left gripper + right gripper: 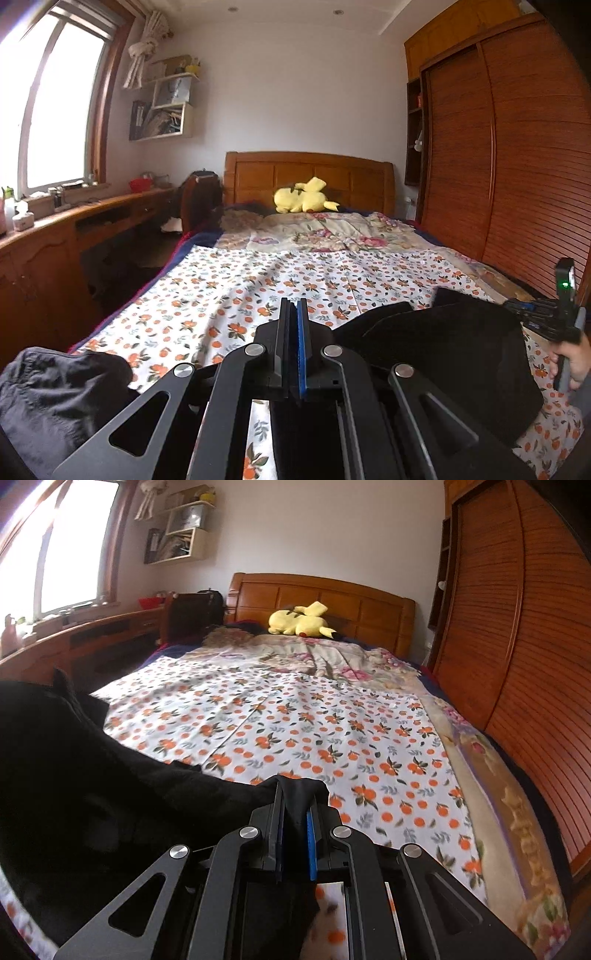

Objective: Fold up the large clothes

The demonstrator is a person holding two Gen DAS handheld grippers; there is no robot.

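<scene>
Black garment [110, 805] pinched in right gripper [294, 812], edges cut off

One yellow plush toy [301, 622], two claws [292, 314], perhaps two black garments [55, 391], one bed [280, 716].

Matt black cloth garment [110, 794] lies on printed cotton-like sheet [295, 720]; headboard [332, 602] is glossy wood.

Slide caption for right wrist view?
Right gripper clamps black garment edge above orange-print sheet on bed.
</scene>
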